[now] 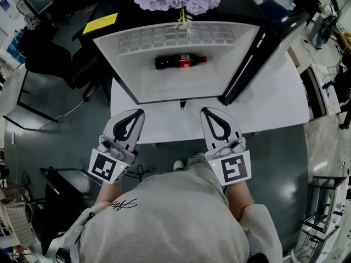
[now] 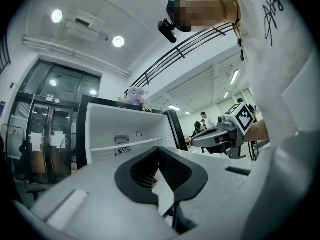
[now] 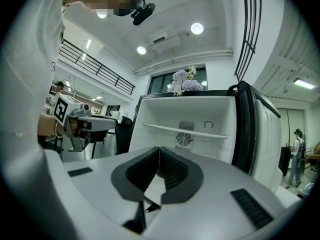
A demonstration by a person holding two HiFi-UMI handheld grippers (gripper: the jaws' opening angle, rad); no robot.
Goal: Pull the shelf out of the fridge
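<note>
1. The left hand-held gripper (image 1: 139, 114) and the right hand-held gripper (image 1: 204, 112) both have their jaws pressed together with nothing between them. They sit side by side over the near edge of the white surface (image 1: 274, 108).
2. The shelf (image 3: 187, 131) is still seated in the open fridge (image 1: 118, 64). It lies ahead of both hand-held grippers, above the line of their jaws and well apart from them. The open door (image 1: 263, 53) stands beyond the right one.
3. The shelf looks like a thin, stiff white panel, probably light and smooth. It should slide along the wall ledges if kept level, and would likely bind if one side leads.
4. Its front lip is the only reachable hold. A grip near each end, one per hand-held gripper, would keep the pull even. The jaws must open first, as the lip is slim and possibly slippery.
5. A cola bottle (image 1: 181, 61) lies ahead between the two hand-held grippers, apparently on the fridge floor under the shelf, so it should not ride along.
</note>
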